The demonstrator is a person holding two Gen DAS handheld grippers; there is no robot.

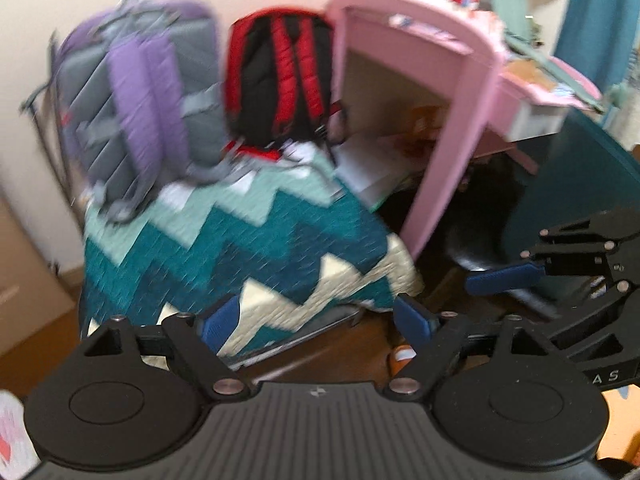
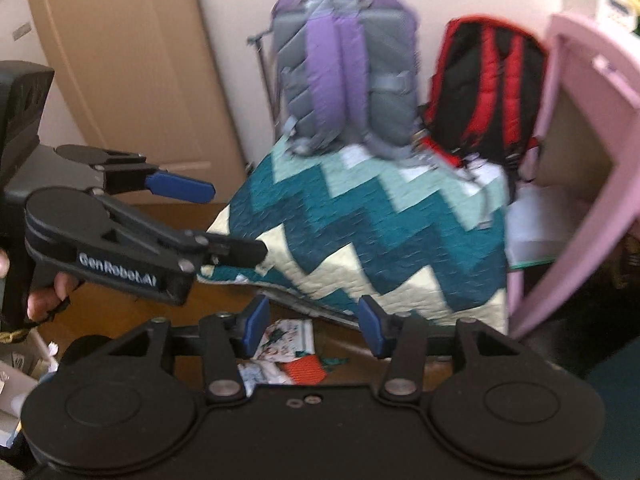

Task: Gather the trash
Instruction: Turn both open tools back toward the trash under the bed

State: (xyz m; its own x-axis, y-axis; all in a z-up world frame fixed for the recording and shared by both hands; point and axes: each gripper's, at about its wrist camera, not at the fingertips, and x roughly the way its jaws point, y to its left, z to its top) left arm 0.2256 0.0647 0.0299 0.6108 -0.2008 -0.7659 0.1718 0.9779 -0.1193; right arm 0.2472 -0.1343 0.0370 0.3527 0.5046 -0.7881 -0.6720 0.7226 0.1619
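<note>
My left gripper [image 1: 316, 322], right gripper [image 2: 310, 330]: both spread, nothing held, angled floorward to reach paper scraps [image 2: 286, 354] lying on wooden floor [image 2: 120, 320] beside zigzag quilt [image 2: 360, 232].

Both views motion-blurred; floor litter [image 2: 288, 356] partly hidden behind right gripper [image 2: 314, 330], unreadable.

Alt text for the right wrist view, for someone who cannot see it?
The right tongs stand open and empty over paper scraps on a wooden floor. The left tongs, also open, reach in beside a zigzag quilt holding two backpacks.
</note>
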